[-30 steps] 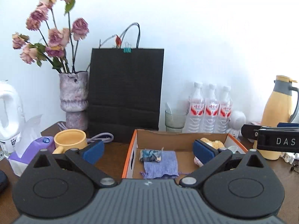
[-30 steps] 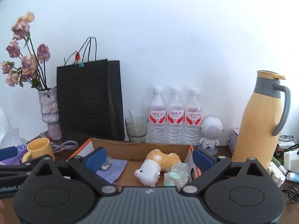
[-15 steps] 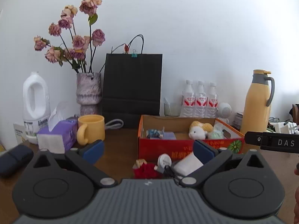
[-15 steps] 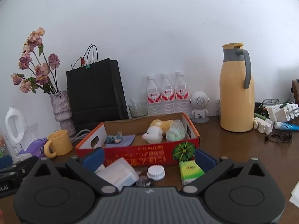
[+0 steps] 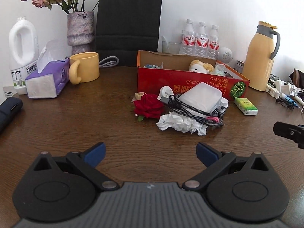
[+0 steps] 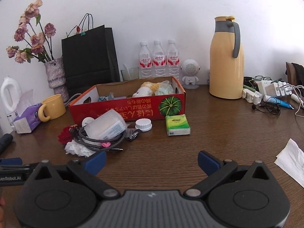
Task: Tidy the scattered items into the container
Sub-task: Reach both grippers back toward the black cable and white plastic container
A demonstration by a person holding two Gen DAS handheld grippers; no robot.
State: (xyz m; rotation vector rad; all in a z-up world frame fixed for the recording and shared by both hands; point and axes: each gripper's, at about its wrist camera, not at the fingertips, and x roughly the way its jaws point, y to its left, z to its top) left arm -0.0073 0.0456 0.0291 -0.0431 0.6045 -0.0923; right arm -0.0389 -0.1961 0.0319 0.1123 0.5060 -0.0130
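A red cardboard box (image 5: 191,80) (image 6: 133,108) stands on the brown table, holding a plush toy (image 5: 201,67) (image 6: 146,90), a pale packet and a blue cloth. In front of it lie a red fabric rose (image 5: 149,106) (image 6: 65,135), a translucent white case (image 5: 202,96) (image 6: 106,125), a coiled braided cable (image 5: 197,113) (image 6: 98,142), crumpled tissue (image 5: 180,123) (image 6: 76,149), a white round lid (image 6: 143,124) and a green tissue pack (image 5: 246,106) (image 6: 177,124). My left gripper (image 5: 151,152) and right gripper (image 6: 152,160) are both open and empty, well short of the pile.
A yellow mug (image 5: 84,67), purple tissue pack (image 5: 47,80), white jug (image 5: 22,51), vase of dried roses (image 5: 80,32) and black paper bag (image 5: 129,30) line the back left. Water bottles (image 6: 159,58), a yellow thermos (image 6: 226,60) and chargers with cables (image 6: 271,93) stand right. A white paper (image 6: 291,161) lies near right.
Both grippers have pulled back and up from over the box toward the table's near side. The scattered pile in front of the box has come into view. Both stayed open.
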